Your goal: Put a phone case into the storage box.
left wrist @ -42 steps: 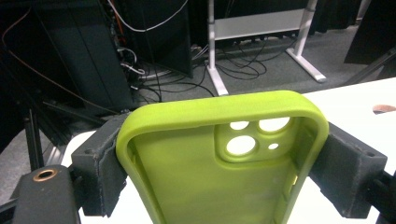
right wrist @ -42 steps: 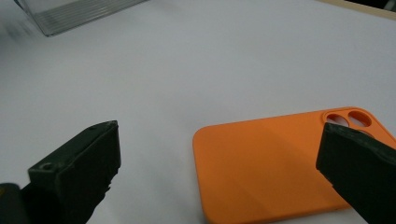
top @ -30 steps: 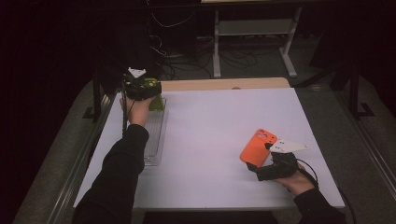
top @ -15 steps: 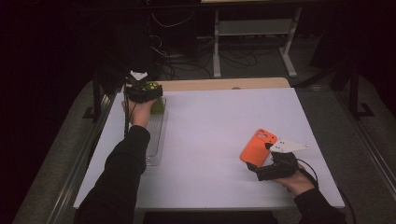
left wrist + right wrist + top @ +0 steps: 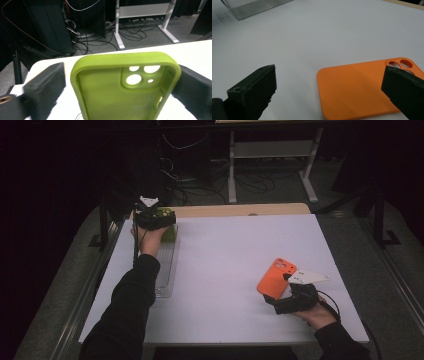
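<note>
At the upper left of the high view, the green phone case (image 5: 125, 87) is being straddled by the left gripper (image 5: 156, 218), whose fingers have just been opening, a gap showing on each side. At the lower right, the right gripper (image 5: 295, 299) is being kept wide open over the orange phone case (image 5: 276, 278) lying on the table (image 5: 225, 255).

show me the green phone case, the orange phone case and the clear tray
green phone case (image 5: 105, 95), left gripper view, inner back.
orange phone case (image 5: 357, 87), right gripper view, smooth back.
clear tray (image 5: 166, 270), high view, right wall.

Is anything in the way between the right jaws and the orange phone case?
Nothing visible is. The right gripper stands open over bare white table, and the orange phone case lies flat just ahead, its right part behind one jaw.
</note>
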Demonstrator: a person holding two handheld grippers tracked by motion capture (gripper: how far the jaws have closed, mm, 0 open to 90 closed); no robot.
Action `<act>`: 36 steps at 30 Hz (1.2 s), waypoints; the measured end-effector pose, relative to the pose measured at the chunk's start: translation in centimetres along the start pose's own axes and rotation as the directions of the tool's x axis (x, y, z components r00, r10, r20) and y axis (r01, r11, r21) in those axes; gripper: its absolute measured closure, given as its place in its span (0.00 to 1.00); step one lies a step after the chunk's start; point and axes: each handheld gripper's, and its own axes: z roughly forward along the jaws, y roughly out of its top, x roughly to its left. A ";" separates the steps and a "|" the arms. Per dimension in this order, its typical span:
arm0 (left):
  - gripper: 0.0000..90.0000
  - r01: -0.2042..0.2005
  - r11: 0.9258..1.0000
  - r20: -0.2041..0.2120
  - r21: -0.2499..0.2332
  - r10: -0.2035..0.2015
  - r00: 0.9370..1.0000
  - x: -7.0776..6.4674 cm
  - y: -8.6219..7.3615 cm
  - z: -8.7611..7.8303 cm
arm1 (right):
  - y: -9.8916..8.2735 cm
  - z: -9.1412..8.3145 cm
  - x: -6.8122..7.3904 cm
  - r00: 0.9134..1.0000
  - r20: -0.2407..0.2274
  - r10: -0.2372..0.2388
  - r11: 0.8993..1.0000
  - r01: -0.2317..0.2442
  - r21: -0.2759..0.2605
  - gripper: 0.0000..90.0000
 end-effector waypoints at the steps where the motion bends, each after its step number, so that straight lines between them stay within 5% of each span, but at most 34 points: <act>1: 0.02 -0.010 1.000 0.002 0.012 0.010 1.000 0.0 0.0 -0.1 | 0.0 0.0 0.0 1.000 0.001 0.003 1.000 -0.003 0.001 0.00; 12: 0.00 -0.030 0.999 0.079 0.035 0.027 0.996 0.3 0.9 -2.3 | 0.0 0.1 0.0 1.000 0.006 -0.003 1.000 0.003 0.003 0.00; 17: 0.00 -0.067 0.995 0.161 0.078 0.053 0.985 -0.1 1.3 -4.4 | 0.1 0.1 0.0 1.000 0.010 0.008 1.000 -0.008 0.003 0.00; 23: 0.00 -0.148 0.984 0.288 0.094 0.116 0.951 -1.6 1.5 -7.1 | 0.1 0.2 0.1 1.000 0.011 -0.001 1.000 0.001 0.007 0.00; 30: 0.00 -0.179 0.982 0.403 0.061 0.140 0.905 -3.3 1.1 -10.0 | 0.1 0.1 0.1 1.000 0.012 -0.003 1.000 0.003 0.002 0.00; 36: 0.00 -0.205 0.978 0.494 0.043 0.157 0.855 -4.9 0.1 -11.4 | 0.3 0.2 0.2 1.000 0.004 0.003 1.000 -0.003 0.005 0.00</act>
